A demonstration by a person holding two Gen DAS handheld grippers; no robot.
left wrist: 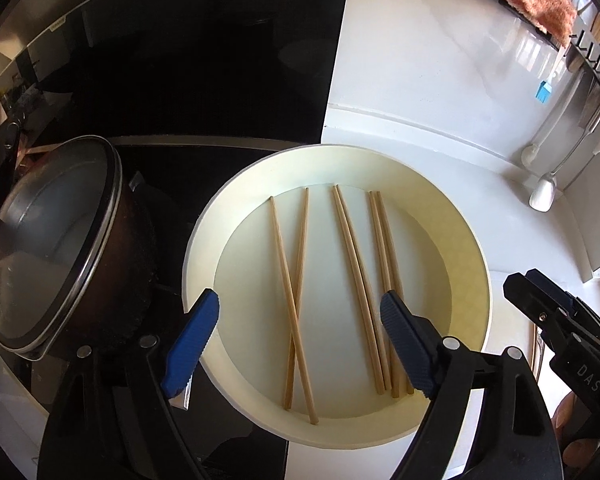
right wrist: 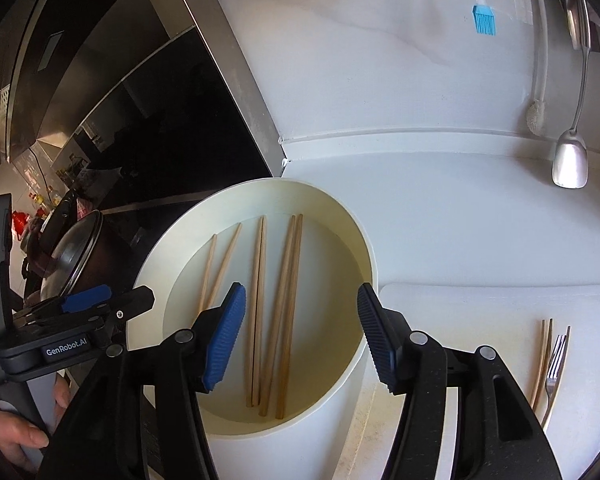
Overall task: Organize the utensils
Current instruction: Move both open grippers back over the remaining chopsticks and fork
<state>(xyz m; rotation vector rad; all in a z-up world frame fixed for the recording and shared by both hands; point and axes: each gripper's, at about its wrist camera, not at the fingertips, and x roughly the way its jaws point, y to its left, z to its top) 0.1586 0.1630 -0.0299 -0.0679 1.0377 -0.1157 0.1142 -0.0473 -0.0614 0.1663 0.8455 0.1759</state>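
Hovering at 6 o'clock in each wrist view, both tongs hang over one container.

- Left gripper: blue-padded fingers spread wide, holding nothing, above the near rim of the bowl.
- Right gripper: spread wide, holding nothing; seen from the left wrist it enters at 4 o'clock, its state not readable from that angle.
- Round cream bowl: centre of both views, standing on the white counter.
- Wooden chopsticks: on the bowl floor, lengthwise from 6 to 12 o'clock; the two at 9 o'clock cross near their near ends, the others lie in close pairs.
- White board: at 4 o'clock in the right wrist view, just beside the bowl, bearing a fork and another chopstick pair.
- Lidded dark pot: at 9 o'clock on the black hob.
- Far wall, 1 to 2 o'clock: hanging metal spatula, white brush, blue silicone brush.
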